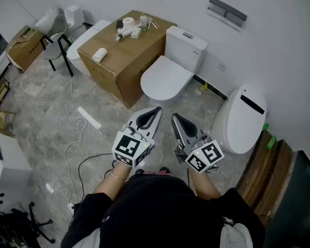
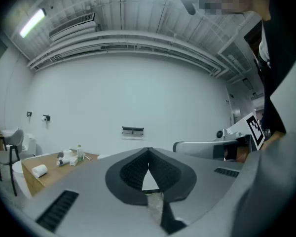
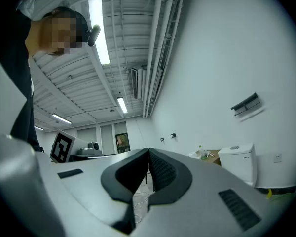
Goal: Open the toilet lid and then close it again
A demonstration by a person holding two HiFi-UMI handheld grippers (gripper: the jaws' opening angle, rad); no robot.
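Observation:
A white toilet stands against the wall with its lid [image 1: 165, 79] down over the bowl and its tank [image 1: 186, 45] behind it. Both grippers are held close to the person's body, a short way in front of the bowl and touching nothing. My left gripper [image 1: 156, 109] has its jaws together with nothing between them. My right gripper [image 1: 174, 117] beside it is shut and empty too. In the left gripper view the dark pads [image 2: 130, 172] meet at the tip and point at the bare wall. The tank [image 3: 241, 162] shows at the right of the right gripper view.
A cardboard box [image 1: 126, 61] with a paper roll and small bottles on top stands left of the toilet. A second white toilet [image 1: 240, 120] stands to the right, another [image 1: 85, 40] behind the box. A power strip [image 1: 89, 118] and cables lie on the floor. Wooden boards [image 1: 261, 164] lean at right.

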